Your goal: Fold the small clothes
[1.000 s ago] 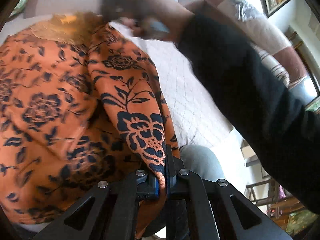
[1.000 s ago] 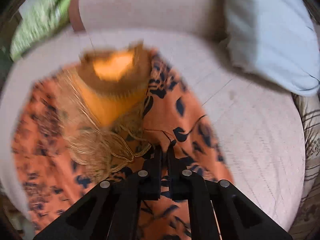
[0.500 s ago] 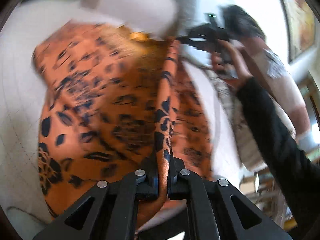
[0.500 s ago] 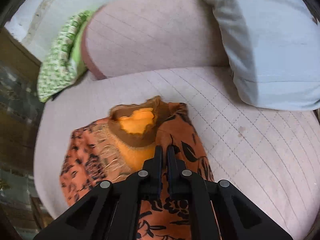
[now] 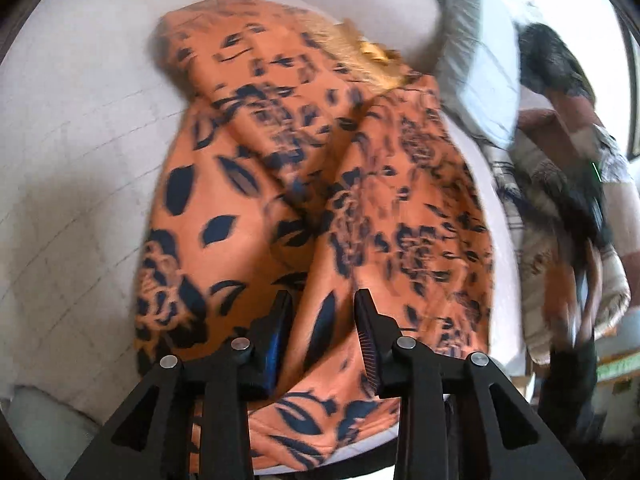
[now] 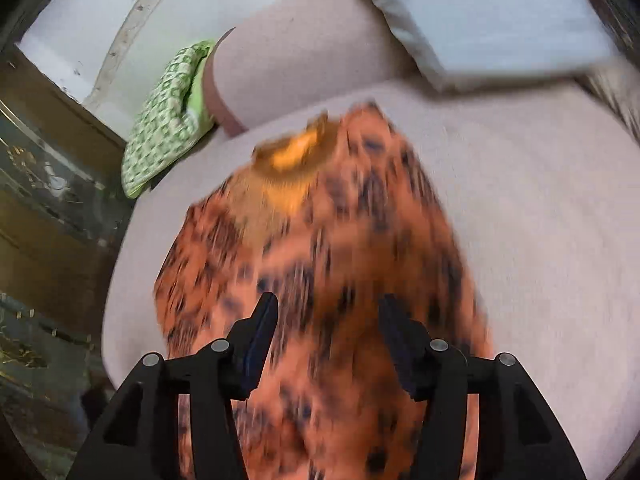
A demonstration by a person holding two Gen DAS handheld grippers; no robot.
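1. Garment location: the orange floral garment (image 5: 320,200) lies spread on the pale quilted cushion (image 5: 72,140), its gold-trimmed neckline (image 6: 296,152) at the far end, toward the backrest. One long lengthwise fold runs down the middle, judged a first fold already laid.
2. Left gripper (image 5: 322,316): fingers spread apart, holding nothing. They sit low over the near hem, cloth visible between them but not pinched.
3. Right gripper (image 6: 326,320): fingers likewise spread wide and empty, positioned over the near half of the garment. This view is motion-blurred; contact with the cloth cannot be determined.
4. Reason for posture: with both grippers unloaded, the fabric rests flat under its own weight, so the fold holds without tension.
5. Surroundings: a light blue pillow (image 6: 500,20) leans at the back; a green patterned cloth (image 6: 168,120) sits at the cushion's far left edge, apart from the garment.
6. Probable next step: re-grasp the near hem and carry it toward the neckline.
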